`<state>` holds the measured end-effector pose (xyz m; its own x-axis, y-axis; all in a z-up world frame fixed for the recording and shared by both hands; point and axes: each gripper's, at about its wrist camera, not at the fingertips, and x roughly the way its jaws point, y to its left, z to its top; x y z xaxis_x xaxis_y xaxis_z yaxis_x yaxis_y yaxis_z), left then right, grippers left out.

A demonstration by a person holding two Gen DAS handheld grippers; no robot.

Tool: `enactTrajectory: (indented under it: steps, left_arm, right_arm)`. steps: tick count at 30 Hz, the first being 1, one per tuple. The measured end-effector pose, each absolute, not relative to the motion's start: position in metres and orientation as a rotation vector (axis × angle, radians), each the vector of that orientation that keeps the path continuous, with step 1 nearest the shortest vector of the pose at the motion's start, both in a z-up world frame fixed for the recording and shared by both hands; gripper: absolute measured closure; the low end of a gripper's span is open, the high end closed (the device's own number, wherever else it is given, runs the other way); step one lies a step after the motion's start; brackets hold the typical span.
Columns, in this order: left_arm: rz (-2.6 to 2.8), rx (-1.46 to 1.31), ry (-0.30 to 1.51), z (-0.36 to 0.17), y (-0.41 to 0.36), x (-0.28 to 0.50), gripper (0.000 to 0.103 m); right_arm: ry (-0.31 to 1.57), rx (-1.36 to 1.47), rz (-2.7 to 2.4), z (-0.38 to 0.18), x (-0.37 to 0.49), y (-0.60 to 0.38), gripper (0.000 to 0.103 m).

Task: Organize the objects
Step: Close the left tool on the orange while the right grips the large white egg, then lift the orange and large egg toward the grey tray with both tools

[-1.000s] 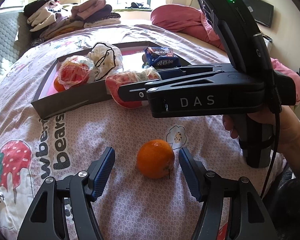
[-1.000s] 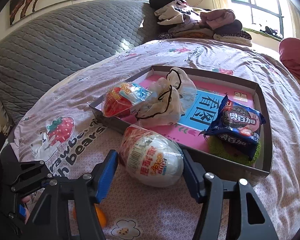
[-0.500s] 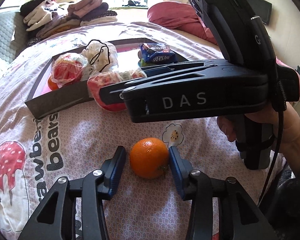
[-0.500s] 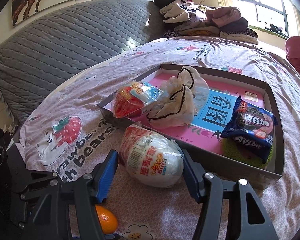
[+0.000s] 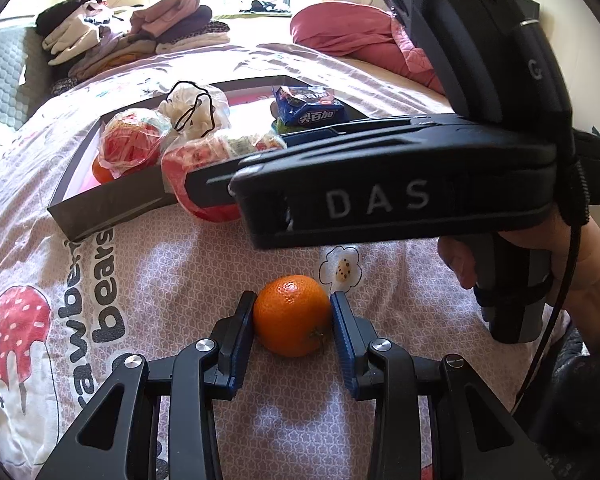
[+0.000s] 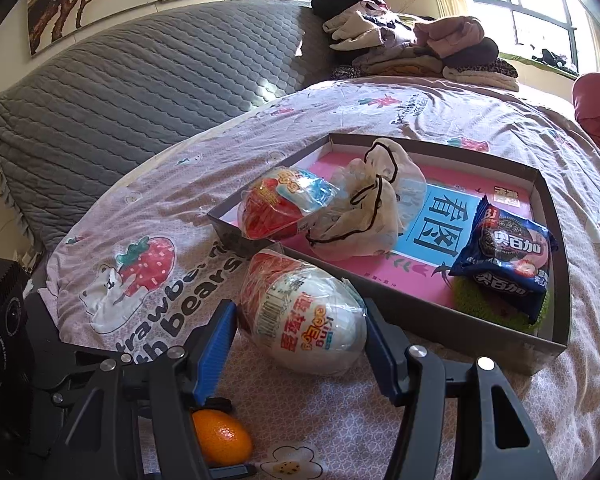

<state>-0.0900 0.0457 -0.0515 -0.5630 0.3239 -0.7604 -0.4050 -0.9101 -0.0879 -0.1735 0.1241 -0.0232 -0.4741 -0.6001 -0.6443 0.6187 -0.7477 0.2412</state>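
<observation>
orange (image 5: 291,320) on the bedspread (image 5: 204,264), left gripper (image 5: 293,325) jaws just closed in, pads touching both sides | big wrapped egg (image 6: 304,320) outside the tray (image 6: 556,344), between right gripper (image 6: 298,344) pads, seemingly pinched | tray holds second egg (image 6: 284,208), drawstring bag (image 6: 372,216), cookie pack (image 6: 508,256) on something green, possibly a sponge

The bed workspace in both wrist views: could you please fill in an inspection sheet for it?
Surface: pink strawberry-print bedsheet.
Job's things: round orange tangerine on the sheet; large wrapped egg-shaped toy beside the shallow grey cardboard tray; tray holds a smaller wrapped egg, white drawstring pouch, blue biscuit packet.
Clutter: folded clothes pile.
Grippers: left gripper has just closed on the tangerine; right gripper straddles the large egg.
Cables: black cable.
Surroundings: grey quilted headboard, window.
</observation>
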Motion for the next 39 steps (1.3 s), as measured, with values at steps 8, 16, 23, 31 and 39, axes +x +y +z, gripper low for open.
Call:
enactTrajectory:
  steps: [8,16,23,31,39]
  left_arm:
    - [2.469,-1.163,0.140,-0.049,0.043,-0.090,0.065]
    - [2.492,-1.144,0.144,-0.044,0.041,-0.088,0.065]
    - [2.515,-1.128,0.145,-0.038,0.038,-0.088,0.065]
    - [2.551,-1.109,0.143,-0.030,0.035,-0.091,0.065]
    - [2.604,-1.070,0.126,-0.012,0.028,-0.101,0.065]
  right_arm:
    - [-0.017,0.927,-2.238,-0.014,-0.170,0.133,0.042]
    - [-0.062,0.891,-2.254,-0.003,-0.162,0.142,0.042]
    - [-0.099,0.860,-2.268,0.004,-0.159,0.149,0.042]
    - [-0.143,0.828,-2.277,0.013,-0.158,0.157,0.042]
    - [-0.157,0.779,-2.319,0.025,-0.155,0.166,0.042]
